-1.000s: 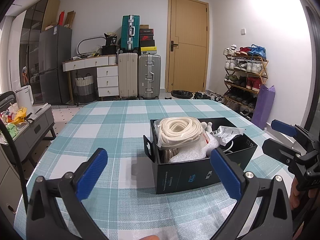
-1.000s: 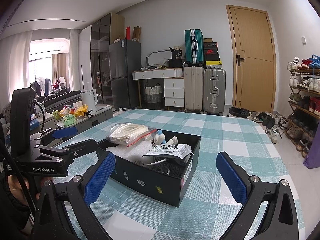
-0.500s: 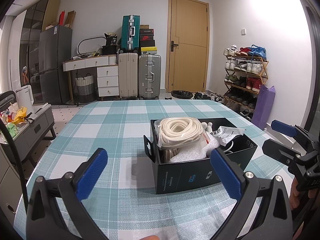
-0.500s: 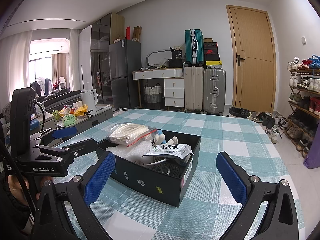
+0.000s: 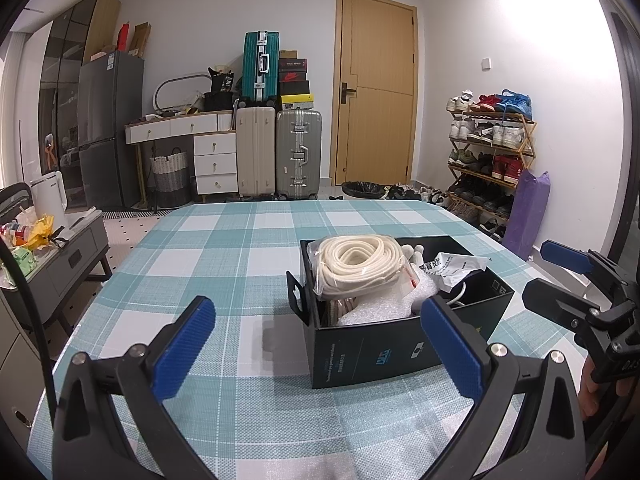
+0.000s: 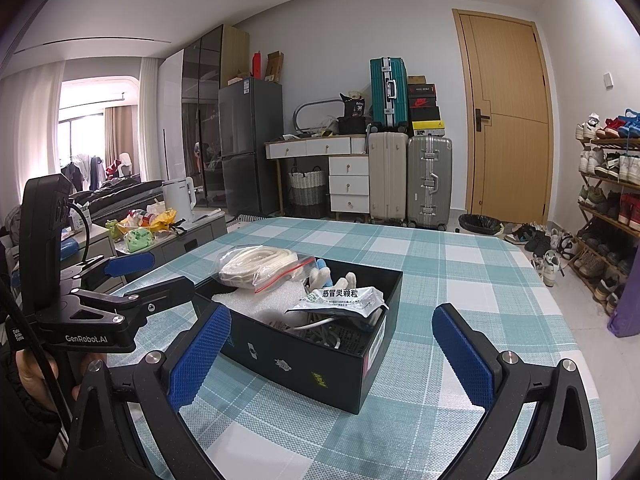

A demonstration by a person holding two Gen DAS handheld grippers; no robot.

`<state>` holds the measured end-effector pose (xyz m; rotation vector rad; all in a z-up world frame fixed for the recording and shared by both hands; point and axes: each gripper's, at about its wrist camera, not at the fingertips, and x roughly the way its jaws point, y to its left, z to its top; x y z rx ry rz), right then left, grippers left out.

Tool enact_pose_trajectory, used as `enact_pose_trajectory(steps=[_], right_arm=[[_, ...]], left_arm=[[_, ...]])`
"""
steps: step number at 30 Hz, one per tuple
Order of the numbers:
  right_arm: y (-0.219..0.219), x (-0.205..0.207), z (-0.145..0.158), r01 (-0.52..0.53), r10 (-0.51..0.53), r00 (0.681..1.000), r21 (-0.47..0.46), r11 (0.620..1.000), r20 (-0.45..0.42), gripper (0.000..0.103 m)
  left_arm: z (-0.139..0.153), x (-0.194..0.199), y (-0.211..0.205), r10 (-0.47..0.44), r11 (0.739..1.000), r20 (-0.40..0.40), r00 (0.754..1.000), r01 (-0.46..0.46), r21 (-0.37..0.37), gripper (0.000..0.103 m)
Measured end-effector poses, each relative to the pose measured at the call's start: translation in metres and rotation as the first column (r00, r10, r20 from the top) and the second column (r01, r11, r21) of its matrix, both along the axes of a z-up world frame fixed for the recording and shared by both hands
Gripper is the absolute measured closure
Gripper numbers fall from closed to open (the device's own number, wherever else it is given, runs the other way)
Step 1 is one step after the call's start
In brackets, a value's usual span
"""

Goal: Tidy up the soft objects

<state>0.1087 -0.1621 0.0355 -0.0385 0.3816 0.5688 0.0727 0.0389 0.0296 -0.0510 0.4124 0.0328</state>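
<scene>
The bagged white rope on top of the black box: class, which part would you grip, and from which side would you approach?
Probably the bagged white rope is best pinched from above at its coil's raised rim. It lies flat on top at the left end of the black box, nearest the open left gripper, uncovered. The coil looks thick enough to pinch, though the plastic may slip.

Box (image 6: pixel 304 360) bottom hidden under rope bag (image 6: pixel 260 266), foam (image 5: pixel 376 312) and sachet (image 6: pixel 340 300); label print too small; toy (image 6: pixel 326 276) mostly buried.
</scene>
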Motion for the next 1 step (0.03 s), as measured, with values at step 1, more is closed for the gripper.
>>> enact_pose_trajectory(steps=[1], right_arm=[[-0.0001,0.0,0.0,0.0,0.0,1.0,0.0,1.0,0.0,0.0]], left_arm=[[0.0002,0.0002,0.0003,0.0,1.0,0.0,1.0,0.0,-0.001,0.0]])
